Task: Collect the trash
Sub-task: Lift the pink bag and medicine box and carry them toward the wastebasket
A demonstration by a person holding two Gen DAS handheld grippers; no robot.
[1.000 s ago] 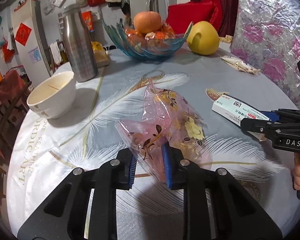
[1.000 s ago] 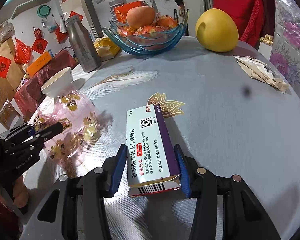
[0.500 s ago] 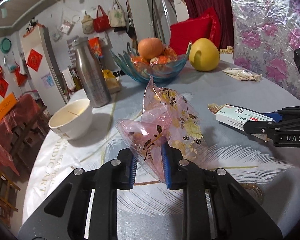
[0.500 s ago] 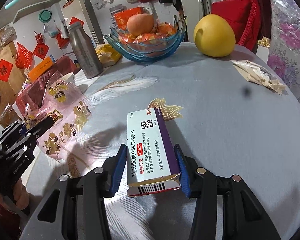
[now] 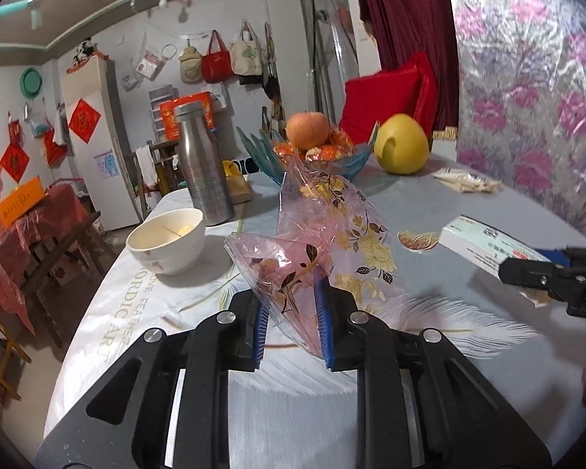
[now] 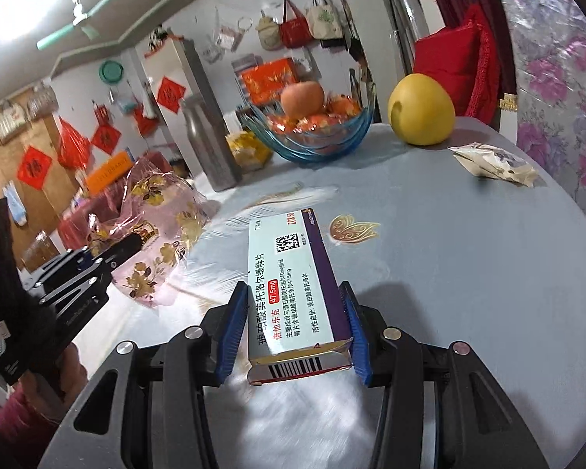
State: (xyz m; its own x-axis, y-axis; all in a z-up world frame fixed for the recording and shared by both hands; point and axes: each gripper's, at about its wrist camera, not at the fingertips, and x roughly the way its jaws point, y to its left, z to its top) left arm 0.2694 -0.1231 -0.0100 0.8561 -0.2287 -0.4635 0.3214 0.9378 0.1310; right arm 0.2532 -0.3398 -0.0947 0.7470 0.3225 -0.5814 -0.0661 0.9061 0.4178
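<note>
A crumpled pink plastic bag point(image 5: 324, 234) printed with gold flowers hangs above the table, and my left gripper point(image 5: 291, 305) is shut on its lower edge. In the right wrist view the same pink bag point(image 6: 156, 230) shows at the left, held by the left gripper point(image 6: 131, 244). My right gripper point(image 6: 293, 316) is shut on a white and purple medicine box point(image 6: 289, 277), lifted off the tablecloth. That medicine box point(image 5: 484, 244) pokes in from the right of the left wrist view. A crumpled paper wrapper point(image 6: 494, 164) lies near the table's far right edge.
On the round grey table point(image 6: 468, 273) stand a blue glass fruit bowl point(image 6: 312, 133), a yellow pomelo point(image 6: 420, 115), a steel bottle point(image 5: 203, 164) and a white bowl point(image 5: 168, 240). A person's hand point(image 6: 39, 402) holds the left gripper. A flowered wall covering stands at the right.
Both grippers have risen and tilted up, lifting the pink bag and the medicine box off the table. More of the room's walls and ceiling now shows.
</note>
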